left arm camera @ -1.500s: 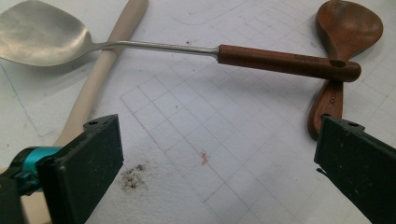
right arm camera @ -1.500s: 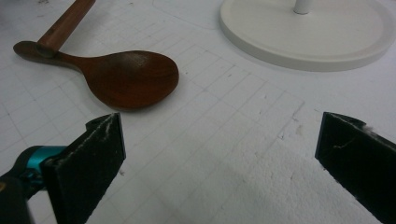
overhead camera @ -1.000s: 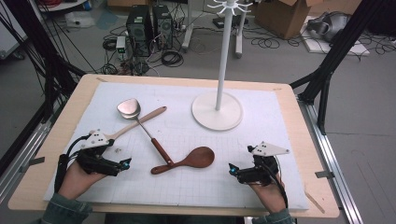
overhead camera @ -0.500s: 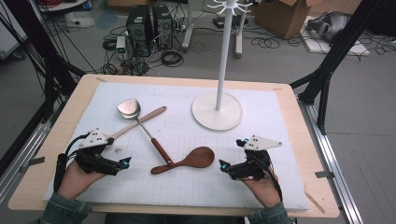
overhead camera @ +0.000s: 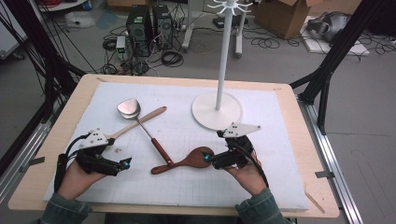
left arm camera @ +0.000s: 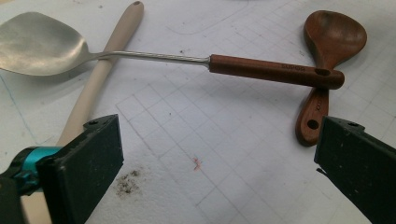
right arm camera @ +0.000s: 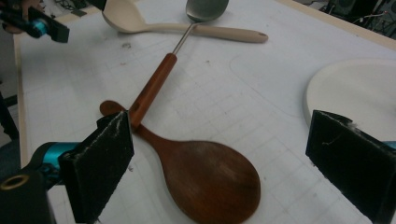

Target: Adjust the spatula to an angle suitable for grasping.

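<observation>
The dark brown wooden spoon (right arm camera: 205,179) is seen lying flat on the white gridded mat (overhead camera: 280,140), its bowl between the wide-spread jaws of the right gripper (overhead camera: 210,159); nothing is held.

Wooden spoon (overhead camera: 191,160): one; spatulas (overhead camera: 140,122): two; stand (overhead camera: 217,110): one.

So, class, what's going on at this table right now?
A person holds a gripper in each hand over a white mat. The right gripper is open, its fingers standing either side of the bowl of the dark wooden spoon, not yet closed on it. The left gripper is open too, hovering over bare mat. A metal spatula lies across a pale spoon, its handle end resting on the wooden spoon's handle. A white hanging stand waits behind.
</observation>
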`<state>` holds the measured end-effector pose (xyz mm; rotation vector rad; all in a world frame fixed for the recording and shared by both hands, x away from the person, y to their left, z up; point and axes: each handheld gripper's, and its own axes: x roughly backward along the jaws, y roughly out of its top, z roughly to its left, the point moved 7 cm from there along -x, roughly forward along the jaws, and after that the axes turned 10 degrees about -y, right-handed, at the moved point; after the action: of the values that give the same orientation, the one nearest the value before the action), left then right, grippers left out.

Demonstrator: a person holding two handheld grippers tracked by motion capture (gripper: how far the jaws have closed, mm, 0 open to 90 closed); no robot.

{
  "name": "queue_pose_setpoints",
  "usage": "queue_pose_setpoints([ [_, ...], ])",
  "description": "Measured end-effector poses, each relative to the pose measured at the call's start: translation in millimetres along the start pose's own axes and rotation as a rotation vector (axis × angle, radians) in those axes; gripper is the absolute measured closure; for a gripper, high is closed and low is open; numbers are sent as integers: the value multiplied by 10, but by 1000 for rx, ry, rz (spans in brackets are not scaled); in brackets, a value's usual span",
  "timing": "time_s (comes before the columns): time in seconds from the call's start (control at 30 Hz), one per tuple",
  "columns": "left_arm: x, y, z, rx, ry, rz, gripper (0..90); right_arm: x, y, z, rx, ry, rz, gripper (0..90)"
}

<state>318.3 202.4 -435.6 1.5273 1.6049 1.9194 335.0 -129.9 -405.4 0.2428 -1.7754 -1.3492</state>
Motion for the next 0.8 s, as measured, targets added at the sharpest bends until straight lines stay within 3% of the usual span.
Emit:
queue_pose_setpoints([
  [0.37, 15, 3, 7, 0, 2, -4, 18, -351, 282, 146, -7, 3, 55, 68],
  [0.8, 1, -10, 3, -3, -1, 5, 18, -775, 324, 368, -11, 49, 66, 71],
])
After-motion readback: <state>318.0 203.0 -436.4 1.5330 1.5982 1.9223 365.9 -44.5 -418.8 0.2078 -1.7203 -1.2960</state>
